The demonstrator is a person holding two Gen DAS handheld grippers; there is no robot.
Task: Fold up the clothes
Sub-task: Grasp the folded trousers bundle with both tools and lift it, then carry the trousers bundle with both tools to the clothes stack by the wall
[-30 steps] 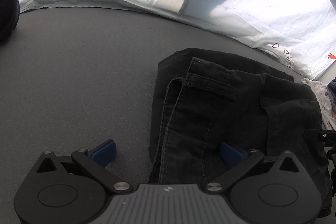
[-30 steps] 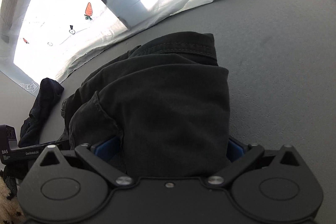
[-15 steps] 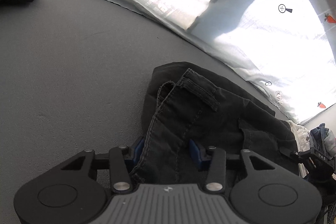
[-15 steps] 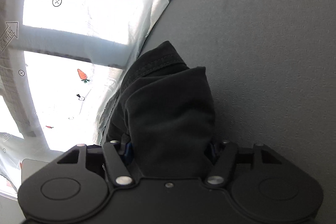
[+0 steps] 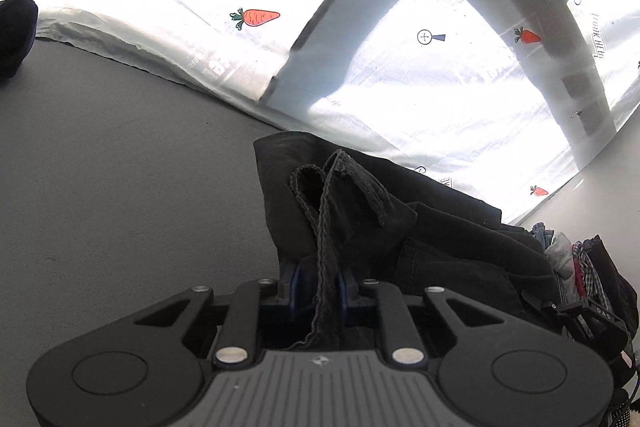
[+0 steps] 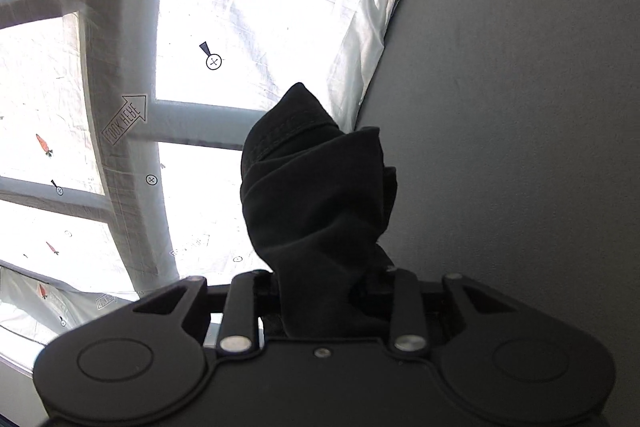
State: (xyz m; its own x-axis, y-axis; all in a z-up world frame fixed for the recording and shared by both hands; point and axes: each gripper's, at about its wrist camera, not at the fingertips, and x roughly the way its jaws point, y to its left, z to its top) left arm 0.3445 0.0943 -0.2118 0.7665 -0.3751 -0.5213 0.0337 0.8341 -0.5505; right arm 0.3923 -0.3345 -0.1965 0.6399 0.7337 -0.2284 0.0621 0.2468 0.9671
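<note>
A pair of black jeans [image 5: 360,223] is bunched up over the grey table [image 5: 120,187]. My left gripper [image 5: 319,287] is shut on a stitched seam edge of the jeans, which hangs between its blue pads. In the right wrist view, my right gripper [image 6: 324,287] is shut on another bunched part of the black jeans [image 6: 316,187], which stands up in front of the camera and hides the fingertips. Both grippers hold the cloth lifted off the table.
A white sheet printed with carrots [image 5: 256,17] hangs over the window behind the table. A dark garment [image 5: 14,31] lies at the far left. A pile of mixed clothes [image 5: 576,259] lies at the right, beside the other gripper's body [image 5: 592,311].
Both grippers, open around the jeans a second ago, have closed on the cloth and tilted upward, lifting it off the table. The window now fills more of both views.
</note>
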